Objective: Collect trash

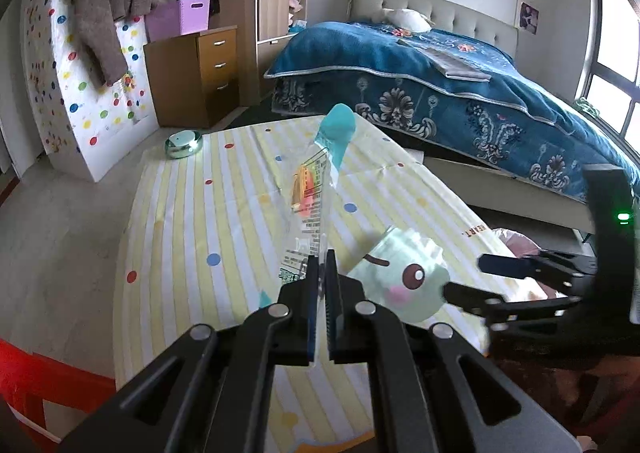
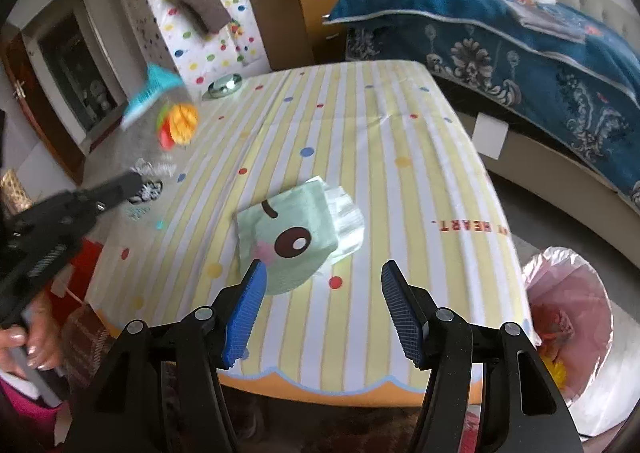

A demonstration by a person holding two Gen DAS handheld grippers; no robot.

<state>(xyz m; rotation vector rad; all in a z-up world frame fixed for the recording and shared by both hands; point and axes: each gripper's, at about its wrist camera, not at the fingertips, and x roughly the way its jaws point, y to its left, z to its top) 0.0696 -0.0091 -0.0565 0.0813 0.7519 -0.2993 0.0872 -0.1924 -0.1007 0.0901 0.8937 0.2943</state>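
My left gripper (image 1: 320,265) is shut on a clear plastic snack wrapper (image 1: 316,189) with a teal top edge and an orange print, and holds it up above the table. The wrapper (image 2: 168,117) and the left gripper (image 2: 132,183) also show at the left of the right wrist view, blurred. A pale green tissue pack (image 2: 296,237) with a cartoon face lies on the striped tablecloth (image 2: 360,125); it also shows in the left wrist view (image 1: 404,273). My right gripper (image 2: 322,281) is open and empty, just in front of the pack; it also shows in the left wrist view (image 1: 480,279).
A bin lined with a pink bag (image 2: 568,317) stands on the floor right of the table. A shiny round metal object (image 1: 184,143) sits at the table's far left corner. A bed with a blue cover (image 1: 440,65) lies beyond. A red chair (image 1: 36,381) is at the left.
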